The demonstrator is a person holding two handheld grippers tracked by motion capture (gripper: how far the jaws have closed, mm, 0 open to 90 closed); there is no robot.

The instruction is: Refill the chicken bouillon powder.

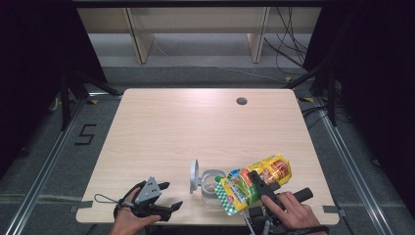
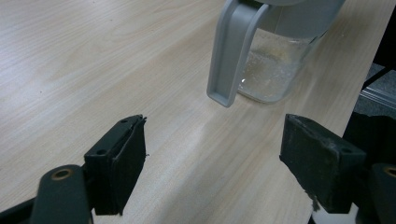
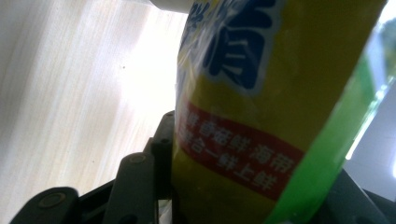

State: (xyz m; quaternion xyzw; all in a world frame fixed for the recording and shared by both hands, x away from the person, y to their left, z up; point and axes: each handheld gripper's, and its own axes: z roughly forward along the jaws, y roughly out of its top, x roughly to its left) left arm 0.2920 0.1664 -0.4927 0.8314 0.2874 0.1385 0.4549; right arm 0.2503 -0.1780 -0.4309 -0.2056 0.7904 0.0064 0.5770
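A yellow and green snack bag [image 1: 252, 183] hangs tilted at the near right of the table, its lower end over a clear container [image 1: 211, 190] with a grey rim. The container's grey lid [image 1: 194, 176] stands flipped up. My right gripper [image 1: 258, 182] is shut on the bag; in the right gripper view the bag [image 3: 261, 107] sits between the black jaws of that gripper [image 3: 252, 163]. My left gripper [image 1: 172, 195] rests open near the front left edge. In the left gripper view its jaws [image 2: 212, 154] are spread wide toward the container [image 2: 273, 70] and its grey lid flap [image 2: 233, 51], apart from them.
The light wooden table [image 1: 195, 127] has a round cable hole [image 1: 241, 101] at the back right. Its front edge lies just under both hands. Dark frames and cables stand at both sides, and a "5" mark [image 1: 85, 134] is on the floor at the left.
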